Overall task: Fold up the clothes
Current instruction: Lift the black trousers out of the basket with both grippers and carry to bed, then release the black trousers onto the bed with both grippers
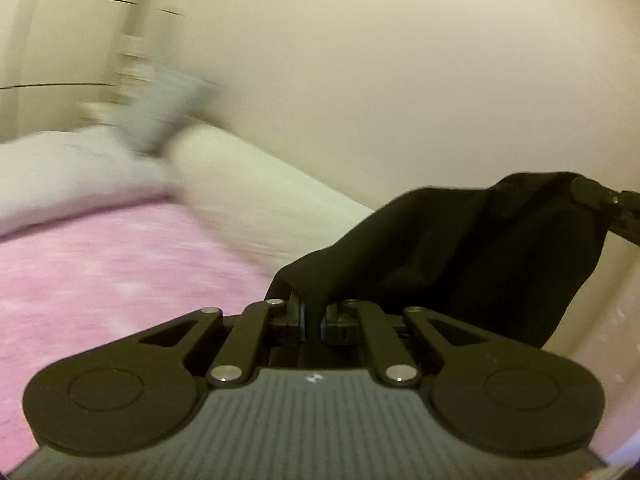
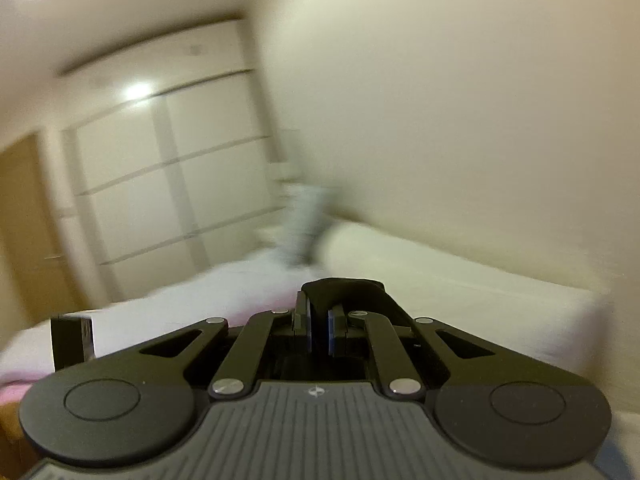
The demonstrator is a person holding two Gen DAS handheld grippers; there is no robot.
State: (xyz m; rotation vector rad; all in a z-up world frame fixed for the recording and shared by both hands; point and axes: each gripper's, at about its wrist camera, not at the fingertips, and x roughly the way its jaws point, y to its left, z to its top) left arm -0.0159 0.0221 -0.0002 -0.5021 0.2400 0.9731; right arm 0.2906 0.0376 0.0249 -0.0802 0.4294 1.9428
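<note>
Cloth [image 1: 460,248] hangs above the bed [image 1: 120,280], pinched by left gripper [image 1: 313,316] and right gripper [image 2: 319,332] (both clamped thinly); a jerk could slip either corner.

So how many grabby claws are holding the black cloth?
2. The left gripper pinches one edge of the black cloth. The right gripper grips its far top corner. The right wrist view shows black fabric draped over its fingertips.
</note>
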